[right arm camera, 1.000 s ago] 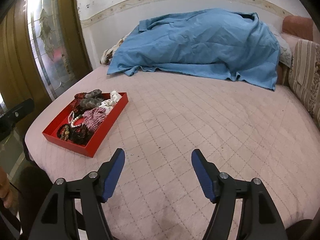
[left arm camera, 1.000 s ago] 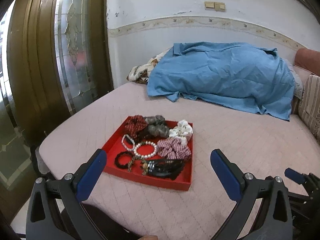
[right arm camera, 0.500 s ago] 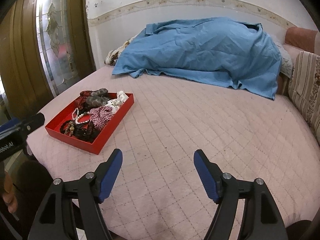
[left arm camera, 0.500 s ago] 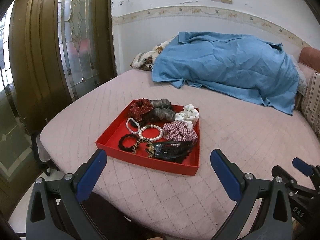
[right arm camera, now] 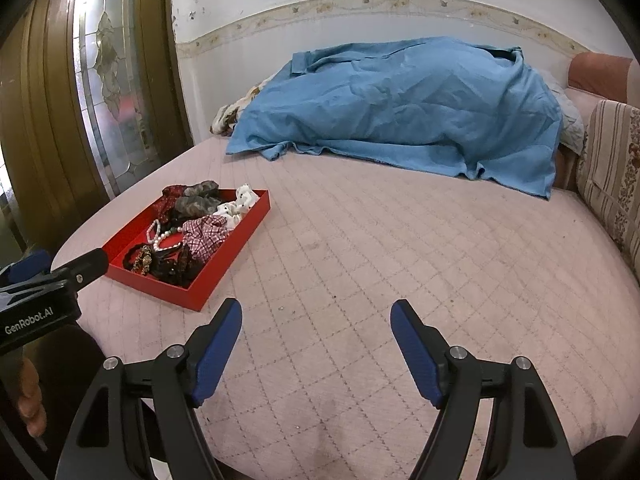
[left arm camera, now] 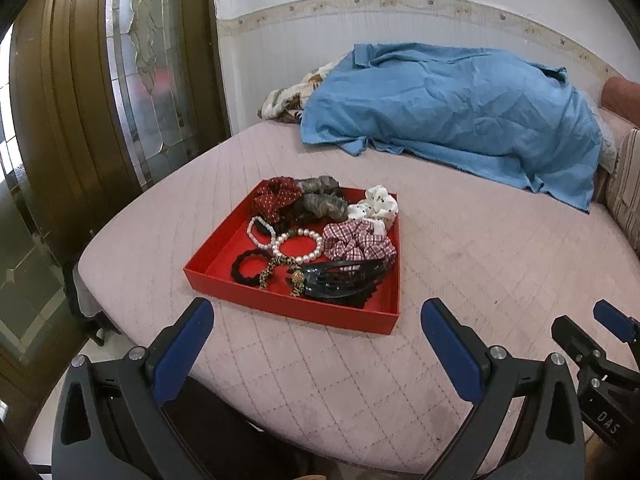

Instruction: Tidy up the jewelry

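Note:
A red tray [left arm camera: 224,256] lies on the pink quilted bed, also in the right wrist view [right arm camera: 224,276]. It holds scrunchies: red dotted [left arm camera: 276,196], grey [left arm camera: 320,202], white [left arm camera: 374,206], checked [left arm camera: 356,242]. There are two pearl bracelets [left arm camera: 298,246], a black hair tie [left arm camera: 248,266], a gold-brown chain [left arm camera: 280,266] and a black claw clip [left arm camera: 344,278]. My left gripper [left arm camera: 316,334] is open and empty just in front of the tray. My right gripper [right arm camera: 316,336] is open and empty over bare bed, right of the tray.
A blue blanket [left arm camera: 452,104] covers a heap at the far side of the bed. A striped cushion [right arm camera: 612,168] lies at the right. A glass-panelled wooden door [left arm camera: 120,80] stands left. The bed edge runs close below both grippers.
Both grippers have risen and moved forward toward the bed; the tray now sits higher and larger in the views. Both stay open.

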Tool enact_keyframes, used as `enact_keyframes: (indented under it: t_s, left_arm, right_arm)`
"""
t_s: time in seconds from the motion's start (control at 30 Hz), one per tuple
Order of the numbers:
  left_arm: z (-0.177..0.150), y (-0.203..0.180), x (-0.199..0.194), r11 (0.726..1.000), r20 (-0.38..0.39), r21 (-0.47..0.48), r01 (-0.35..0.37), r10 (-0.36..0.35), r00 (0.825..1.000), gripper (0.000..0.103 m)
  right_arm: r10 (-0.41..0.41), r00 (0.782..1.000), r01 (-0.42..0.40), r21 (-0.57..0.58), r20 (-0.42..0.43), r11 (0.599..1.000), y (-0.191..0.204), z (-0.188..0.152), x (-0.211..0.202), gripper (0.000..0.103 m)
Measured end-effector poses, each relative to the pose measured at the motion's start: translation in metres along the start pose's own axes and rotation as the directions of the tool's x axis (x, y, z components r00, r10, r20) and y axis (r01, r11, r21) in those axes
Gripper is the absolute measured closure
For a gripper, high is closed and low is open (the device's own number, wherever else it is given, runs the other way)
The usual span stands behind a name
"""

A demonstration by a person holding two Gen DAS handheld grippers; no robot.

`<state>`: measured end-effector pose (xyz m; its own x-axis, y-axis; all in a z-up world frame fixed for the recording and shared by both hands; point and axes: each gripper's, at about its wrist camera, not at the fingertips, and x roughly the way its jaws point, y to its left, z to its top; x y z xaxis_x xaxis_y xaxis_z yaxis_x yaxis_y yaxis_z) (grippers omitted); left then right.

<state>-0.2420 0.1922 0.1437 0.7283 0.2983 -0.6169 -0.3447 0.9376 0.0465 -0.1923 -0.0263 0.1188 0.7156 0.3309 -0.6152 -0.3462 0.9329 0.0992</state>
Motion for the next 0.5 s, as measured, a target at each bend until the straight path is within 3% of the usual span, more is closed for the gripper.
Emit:
enact_keyframes:
  t_s: [0.5]
  left_arm:
    - [-0.005, 0.000, 0.014, 1.000, -0.065, -0.002, 0.009, -0.009, 0.998, 0.000]
  right_arm:
    - [0.001, 1.000, -0.001, -0.007, -0.015, 1.000, 0.002, -0.002, 0.005, 0.022]
